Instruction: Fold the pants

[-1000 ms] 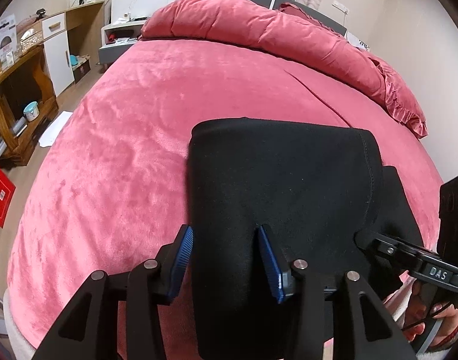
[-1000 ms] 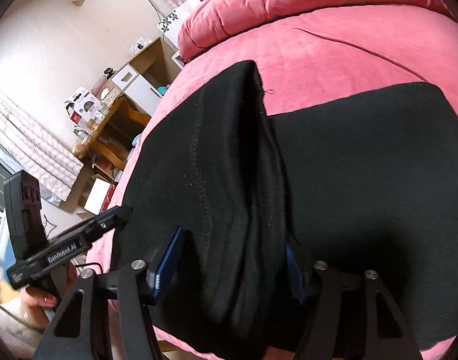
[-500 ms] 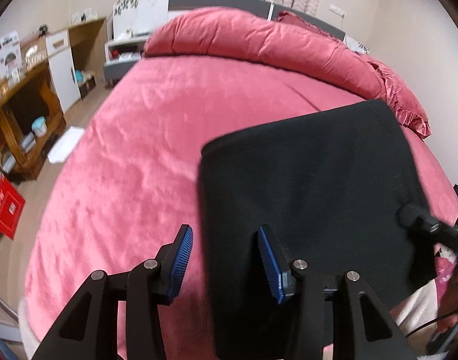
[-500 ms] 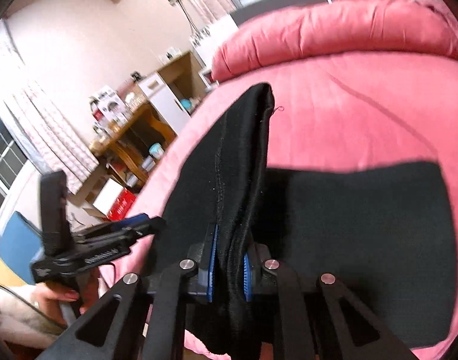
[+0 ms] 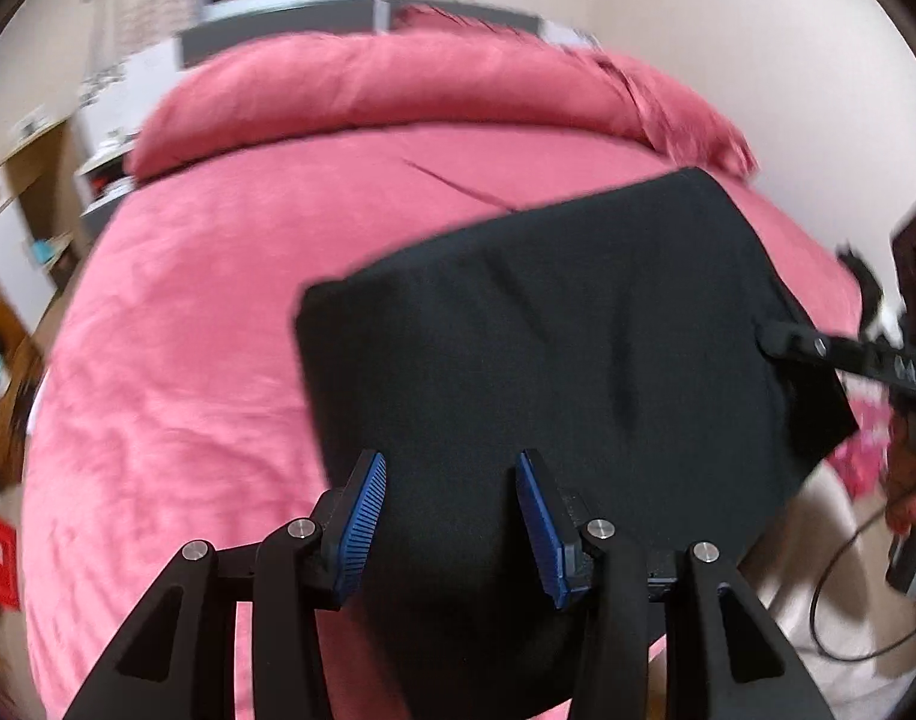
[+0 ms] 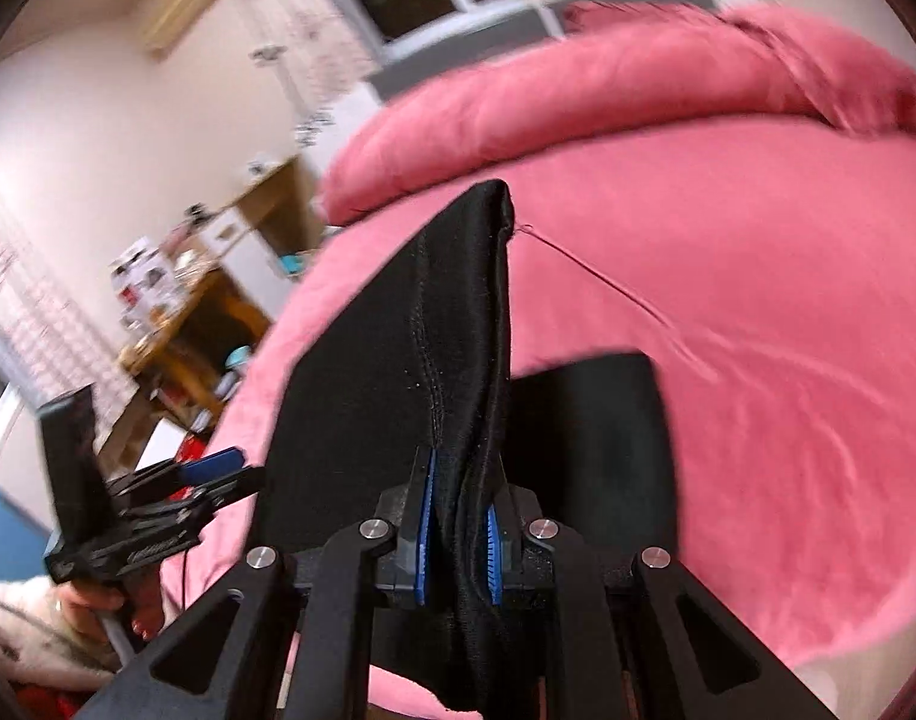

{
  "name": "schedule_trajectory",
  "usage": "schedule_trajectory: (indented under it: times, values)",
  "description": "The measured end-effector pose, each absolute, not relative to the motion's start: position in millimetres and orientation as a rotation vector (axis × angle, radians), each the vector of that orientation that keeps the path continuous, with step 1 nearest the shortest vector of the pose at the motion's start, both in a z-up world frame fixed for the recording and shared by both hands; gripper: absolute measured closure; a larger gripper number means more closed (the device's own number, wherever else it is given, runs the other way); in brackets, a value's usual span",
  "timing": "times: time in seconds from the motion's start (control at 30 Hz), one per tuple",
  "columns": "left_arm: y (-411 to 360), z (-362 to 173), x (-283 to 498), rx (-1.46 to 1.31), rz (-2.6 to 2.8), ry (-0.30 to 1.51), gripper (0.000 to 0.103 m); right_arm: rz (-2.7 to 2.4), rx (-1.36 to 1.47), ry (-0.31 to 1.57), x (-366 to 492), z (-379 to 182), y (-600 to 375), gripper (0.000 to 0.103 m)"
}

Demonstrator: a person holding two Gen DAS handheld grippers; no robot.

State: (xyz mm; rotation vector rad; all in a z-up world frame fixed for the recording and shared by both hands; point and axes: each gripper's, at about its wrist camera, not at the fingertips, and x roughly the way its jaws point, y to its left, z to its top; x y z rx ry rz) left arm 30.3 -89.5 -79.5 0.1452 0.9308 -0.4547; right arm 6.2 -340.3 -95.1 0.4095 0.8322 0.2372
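Since a second earlier, the right gripper went from straddling a bunched ridge of the black pants with its jaws apart to being clamped tight on that ridge, and both views had swung up so more of the headboard and window showed. The near edge of the pants had also come up off the bed on the right side, pulled into a tent.

So at this moment the right claw was clenched on a thick gathered fold of fabric; you could see the seam stitching running up from between the blue pads to a peak. My guess is that pinching a doubled-up edge like that was so both layers would travel together for the next fold, instead of one sliding off.

The left gripper was another story: jaws standing apart, nothing pinched. Dark cloth filled the view behind them, but the pads didn't look pressed on it. It looked like it was just hovering over the near part of the pants, maybe lining up for its own grab at the other corner.

The pants themselves were a fairly tidy dark rectangle on the pink bedspread near the foot of the bed, well short of the rolled duvet at the head. Looked partly folded already, though I couldn't swear how many layers.
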Motion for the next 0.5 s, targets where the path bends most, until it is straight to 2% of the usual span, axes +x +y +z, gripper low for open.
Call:
schedule_trajectory:
  times: [0.1,0.23,0.5]
  values:
    - [-110,-103,36,0.203,-0.430,0.994,0.057,0.192,0.473,0.893,13,-127,-358,0.089]
    - [-125,-112,25,0.281,-0.422,0.923,0.048,0.170,0.544,0.923,17,-152,-365,0.089]
    - [-126,-105,22,0.227,-0.459,0.931,0.046,0.154,0.491,0.913,10,-136,-373,0.089]
